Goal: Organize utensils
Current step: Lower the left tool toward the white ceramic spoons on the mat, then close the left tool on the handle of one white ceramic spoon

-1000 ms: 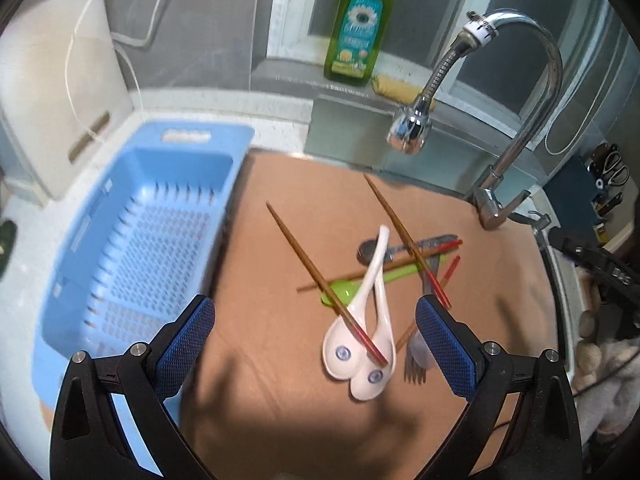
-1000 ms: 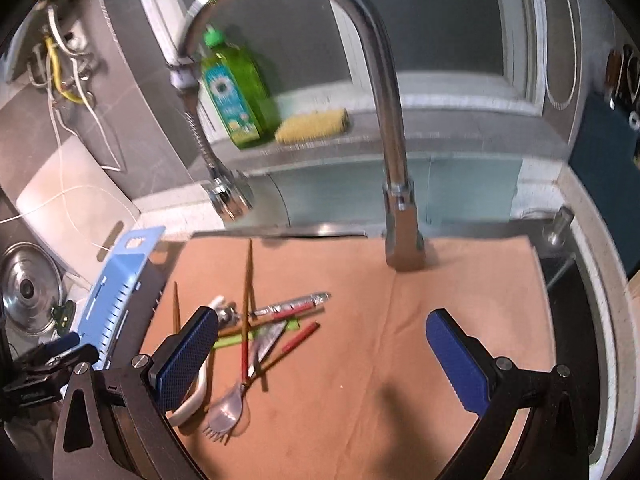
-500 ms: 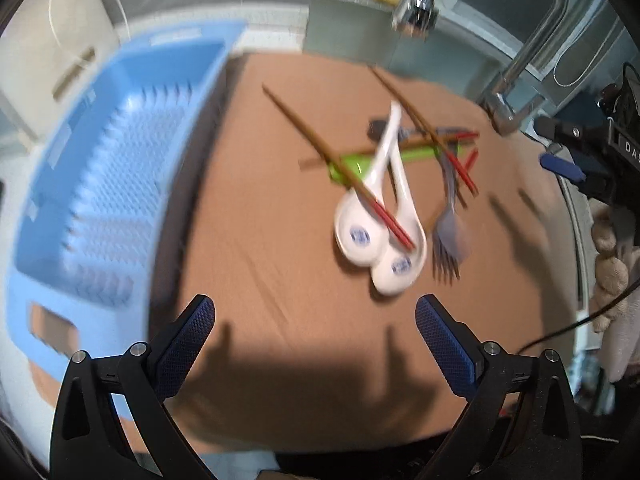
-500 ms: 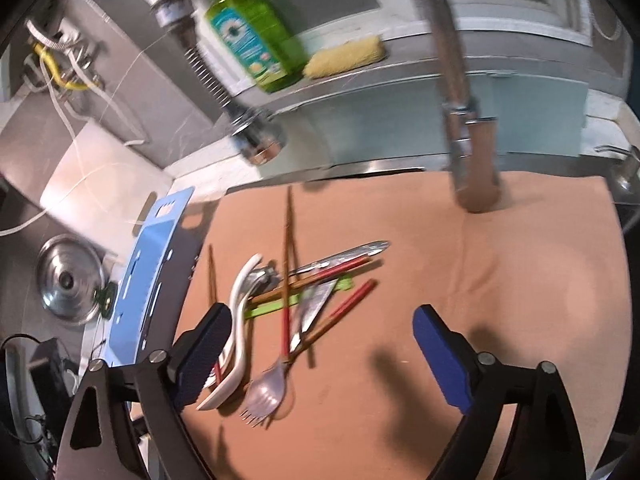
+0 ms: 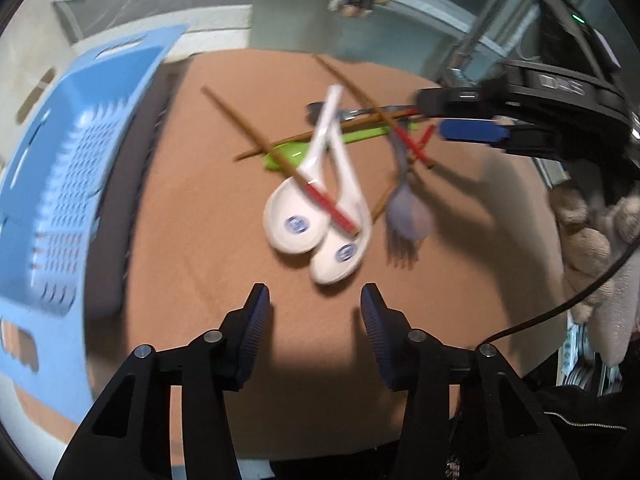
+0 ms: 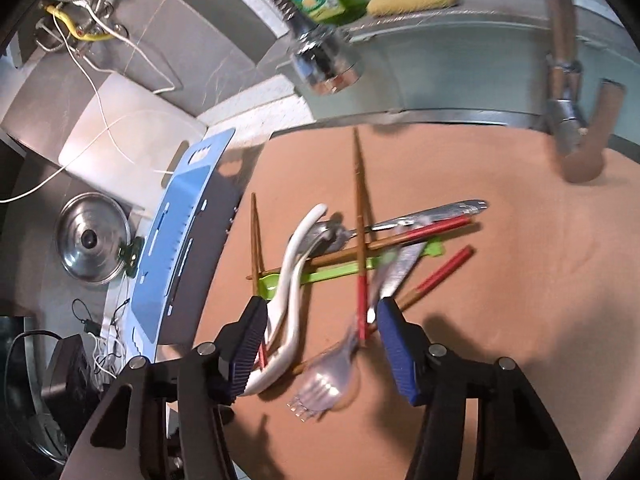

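With both sets of jaws closing on nothing yet, I hang my left gripper and right gripper over the tangled utensil pile on the brown mat, to sort it into the blue basket.

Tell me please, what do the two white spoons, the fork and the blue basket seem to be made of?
The two white spoons look like glazed ceramic: glossy white with a small blue mark printed in each bowl, though melamine is possible. The fork looks like clear plastic: the brown mat shows through its tines. The blue basket looks like matte moulded plastic, with rows of slots in its floor.
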